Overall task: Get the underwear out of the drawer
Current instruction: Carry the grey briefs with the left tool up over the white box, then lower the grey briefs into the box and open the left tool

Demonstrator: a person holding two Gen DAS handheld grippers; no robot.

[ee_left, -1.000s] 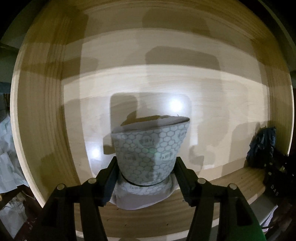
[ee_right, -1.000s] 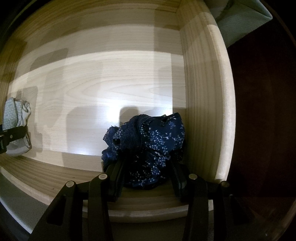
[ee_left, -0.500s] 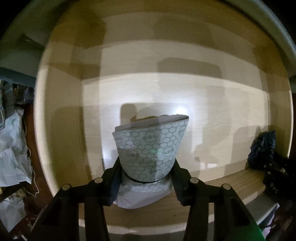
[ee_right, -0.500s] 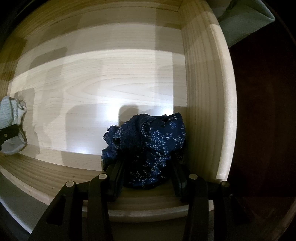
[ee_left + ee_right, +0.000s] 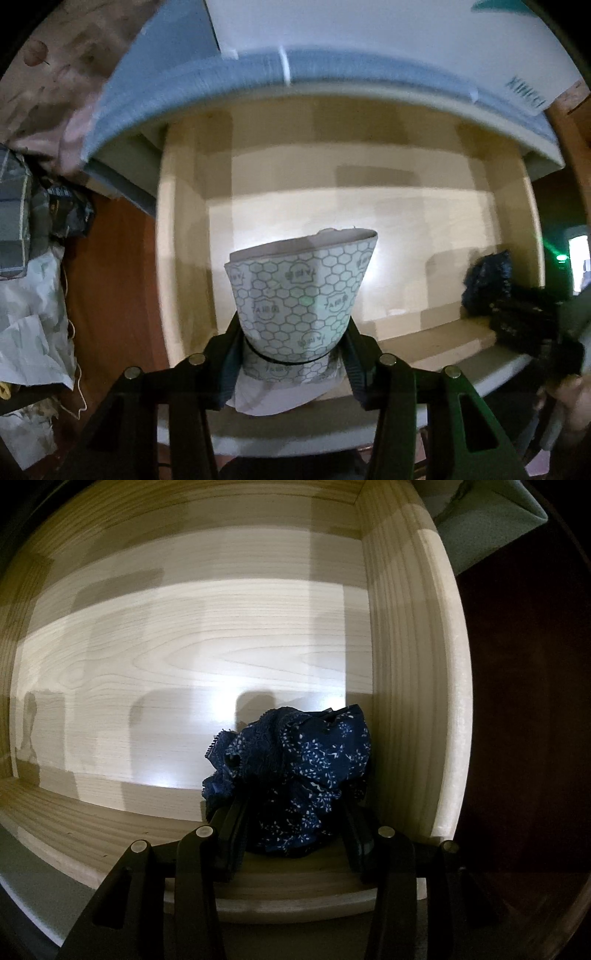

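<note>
Underwear, two pieces, both over one pale wooden drawer (image 5: 406, 657). Largest first: drawer floor bare apart from navy floral underwear (image 5: 295, 775) bunched in near right corner, against right wall. Right gripper (image 5: 291, 834) pointing straight down, jaws clenched on that bundle from either side, bundle low inside the drawer, needing a straight lift clear of the front rim. Honeycomb-print underwear (image 5: 299, 295), folded, long axis running away from the camera, pinched between left gripper (image 5: 291, 358) jaws, hanging above the drawer's left half, likely nearer to being out.
</note>
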